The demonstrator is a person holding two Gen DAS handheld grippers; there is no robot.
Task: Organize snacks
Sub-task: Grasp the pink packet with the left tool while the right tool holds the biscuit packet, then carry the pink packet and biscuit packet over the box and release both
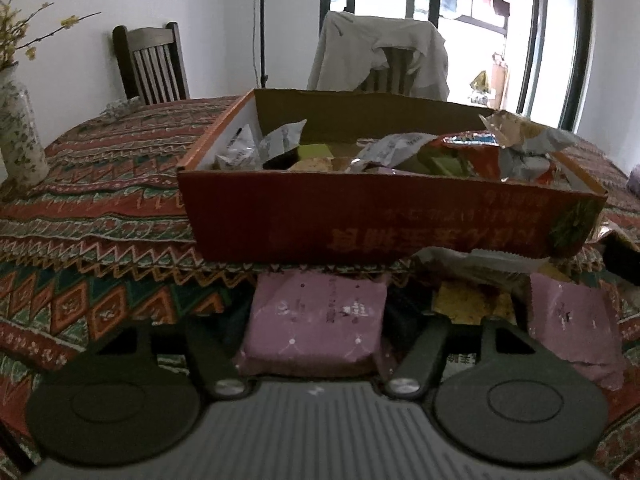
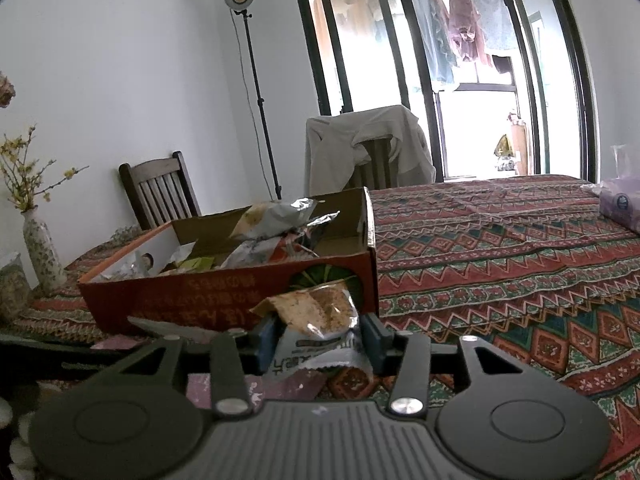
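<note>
I am holding a snack packet (image 2: 320, 320) clenched in the right gripper (image 2: 318, 344), just in front of the near wall of the red cardboard box (image 2: 224, 300), which is sitting on the patterned tablecloth (image 2: 500, 260). The box is already carrying a loose heap of wrappers, with a silver bag (image 2: 276, 216) riding above the rim. My read: I am mid-carry, and the packet needs lifting clear of that near wall before I let go, ideally over the emptier left side of the box. The left gripper (image 1: 316, 316) is sitting spread wide around a pink packet (image 1: 316, 320) lying flat on the cloth, pads not yet pressing as far as I can judge; a second pink packet (image 1: 568, 320) is waiting to its right.
</note>
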